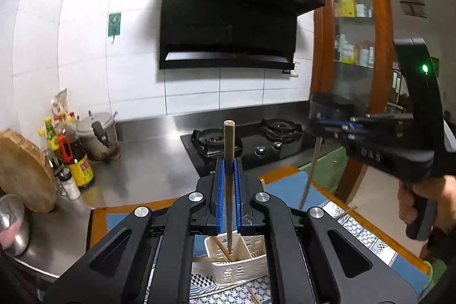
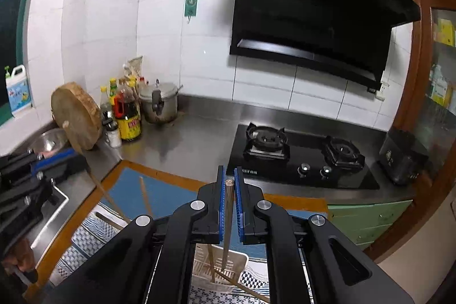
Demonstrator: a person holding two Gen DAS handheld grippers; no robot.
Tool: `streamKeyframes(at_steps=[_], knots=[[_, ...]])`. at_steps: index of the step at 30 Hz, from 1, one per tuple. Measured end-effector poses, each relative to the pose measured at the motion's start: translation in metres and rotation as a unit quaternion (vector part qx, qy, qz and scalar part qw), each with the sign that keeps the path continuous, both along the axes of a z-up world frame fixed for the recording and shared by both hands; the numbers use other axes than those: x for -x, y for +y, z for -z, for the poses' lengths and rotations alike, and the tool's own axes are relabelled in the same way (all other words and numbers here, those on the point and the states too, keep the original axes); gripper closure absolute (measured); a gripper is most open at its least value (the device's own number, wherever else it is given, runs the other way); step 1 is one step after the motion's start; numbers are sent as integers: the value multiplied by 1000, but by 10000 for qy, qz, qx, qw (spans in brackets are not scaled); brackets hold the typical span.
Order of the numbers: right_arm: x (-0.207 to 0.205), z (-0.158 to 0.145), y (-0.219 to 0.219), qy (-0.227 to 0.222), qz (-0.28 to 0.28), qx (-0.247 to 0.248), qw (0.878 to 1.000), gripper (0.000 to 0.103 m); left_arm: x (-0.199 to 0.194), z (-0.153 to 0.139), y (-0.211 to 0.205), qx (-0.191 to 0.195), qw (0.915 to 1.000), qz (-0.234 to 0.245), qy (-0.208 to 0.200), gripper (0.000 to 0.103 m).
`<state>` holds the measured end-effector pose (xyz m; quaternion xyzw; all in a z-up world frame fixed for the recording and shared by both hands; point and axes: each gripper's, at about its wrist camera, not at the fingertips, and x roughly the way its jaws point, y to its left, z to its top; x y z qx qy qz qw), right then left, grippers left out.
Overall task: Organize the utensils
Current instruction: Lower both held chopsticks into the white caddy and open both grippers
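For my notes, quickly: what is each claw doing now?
Left claw: closed on a chopstick.
Right claw: closed on another chopstick.

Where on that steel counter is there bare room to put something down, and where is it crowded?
Free: the steel counter between the pressure cooker and the gas hob, back to the tiled wall. Crowded: the left corner, with the bottles, the round chopping board and a metal bowl. A black appliance fills the hob's right side.

Bare steel counter (image 2: 182, 144) beside hob (image 2: 299, 158)
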<state>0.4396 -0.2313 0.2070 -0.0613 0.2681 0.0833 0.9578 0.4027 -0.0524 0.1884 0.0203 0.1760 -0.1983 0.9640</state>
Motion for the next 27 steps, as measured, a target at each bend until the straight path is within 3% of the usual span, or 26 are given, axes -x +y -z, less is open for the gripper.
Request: streamKeyframes(at_steps=[10,12,15,16,18,20,27], knots=[[-7,46,-5,426,-8,96,9990,96,-27,50,-1,14,9983,-55,574,97],[-6,49,-7,456,-17,50,9989,95,-27,54,-2,-18,9981,-86,607,94],[2,46,-10,402,8,76,9992,91,-24,53,-4,-49,9979,-68,641,93],[7,44,-12,362,18,76,9993,85,-22,51,-3,-45,9980,-66,624,91],[16,40,-16,290,29,30,9996,72,-15,45,-3,-50,9985,-72,538,79],[33,38,-18,254,5,1,9997,71,-4,38,-1,-58,9990,-93,428,69],[102,70,-14,503,-258,-29,9984,71,48,32,12,29,9995,-104,306,66]])
